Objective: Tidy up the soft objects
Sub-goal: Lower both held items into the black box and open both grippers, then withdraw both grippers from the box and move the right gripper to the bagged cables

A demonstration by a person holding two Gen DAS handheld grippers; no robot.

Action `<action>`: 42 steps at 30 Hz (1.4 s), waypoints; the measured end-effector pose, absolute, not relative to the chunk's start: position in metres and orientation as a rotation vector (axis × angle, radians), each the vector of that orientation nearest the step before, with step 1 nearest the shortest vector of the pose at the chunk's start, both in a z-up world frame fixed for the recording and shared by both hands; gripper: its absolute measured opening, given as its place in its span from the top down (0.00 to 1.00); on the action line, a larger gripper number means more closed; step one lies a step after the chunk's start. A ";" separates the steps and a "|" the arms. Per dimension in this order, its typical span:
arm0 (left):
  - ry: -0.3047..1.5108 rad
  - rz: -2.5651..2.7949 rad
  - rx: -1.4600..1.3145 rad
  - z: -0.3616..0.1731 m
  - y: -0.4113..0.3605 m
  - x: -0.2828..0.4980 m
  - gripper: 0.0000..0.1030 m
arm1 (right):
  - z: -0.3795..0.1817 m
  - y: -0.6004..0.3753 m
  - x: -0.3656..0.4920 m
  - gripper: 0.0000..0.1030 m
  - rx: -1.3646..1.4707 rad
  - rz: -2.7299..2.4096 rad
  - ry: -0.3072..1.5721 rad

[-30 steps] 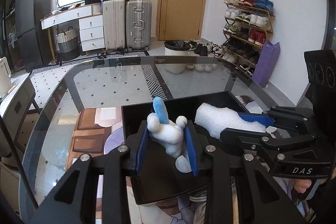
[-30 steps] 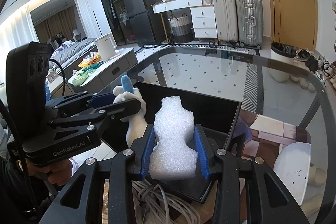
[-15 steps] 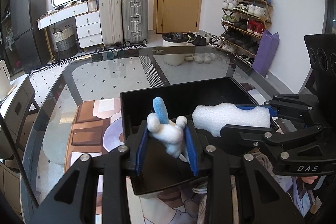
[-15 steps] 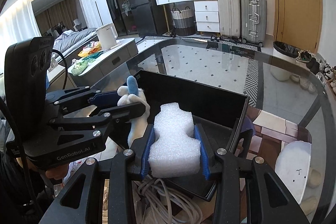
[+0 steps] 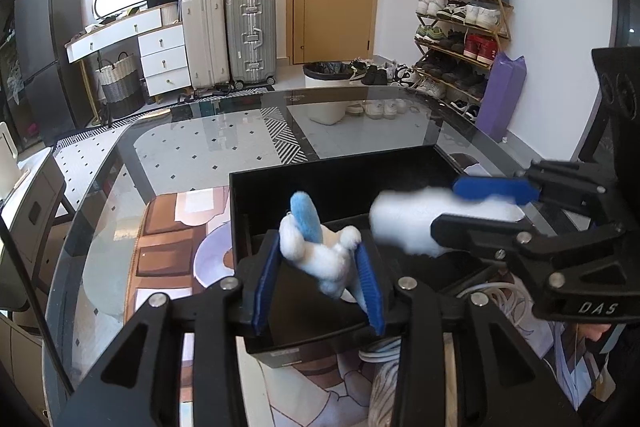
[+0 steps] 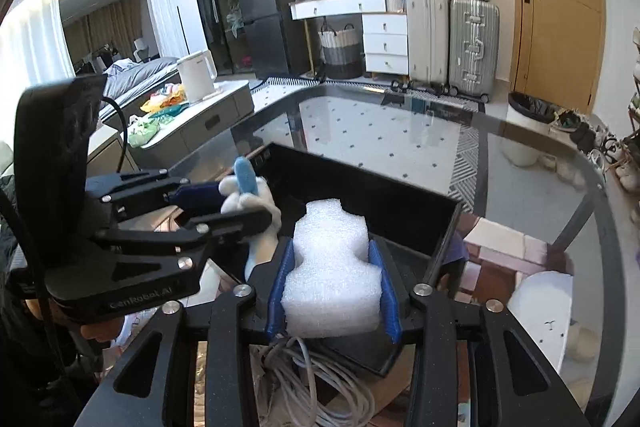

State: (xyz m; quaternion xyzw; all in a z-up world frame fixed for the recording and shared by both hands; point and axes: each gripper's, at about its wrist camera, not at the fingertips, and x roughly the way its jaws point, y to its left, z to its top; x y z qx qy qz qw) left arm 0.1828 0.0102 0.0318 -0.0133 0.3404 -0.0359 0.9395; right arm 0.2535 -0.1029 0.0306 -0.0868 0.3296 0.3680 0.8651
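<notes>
A white plush toy with a blue ear (image 5: 320,255) hangs between the blue pads of my left gripper (image 5: 318,247), over the near left part of a black box (image 5: 340,163). The jaws are opening, and the pads still touch the toy. My right gripper (image 6: 331,247) holds a white foam block (image 6: 332,279) over the near side of the same box (image 6: 360,183). Its jaws are opening too, with the foam still filling the gap between the pads. Each gripper shows in the other's view: the left gripper (image 6: 244,205) with the toy (image 6: 248,195), the right gripper (image 5: 448,207) with the blurred foam (image 5: 404,223).
The box stands on a glass table (image 5: 200,147). A coil of pale cable (image 6: 320,379) lies just in front of the box. A low cabinet with a white kettle (image 6: 196,75) stands left of the table. Suitcases, drawers and a shoe rack (image 5: 460,27) line the far walls.
Both pairs of pads have spread a little. The foam has swelled back out between the right pads. The toy leans more toward the right pad of the left gripper.
</notes>
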 end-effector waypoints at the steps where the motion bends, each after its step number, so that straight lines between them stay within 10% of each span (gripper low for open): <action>1: 0.690 -0.075 -0.025 0.033 0.010 0.182 0.58 | 0.033 -0.104 0.252 0.56 -0.185 0.773 0.685; 15: 0.577 -0.026 0.023 0.060 0.010 0.145 0.00 | 0.064 -0.149 0.212 0.02 -0.084 0.717 0.592; 42: 0.571 0.007 -0.052 0.040 0.041 0.076 0.00 | 0.048 -0.180 0.147 0.01 0.002 0.707 0.626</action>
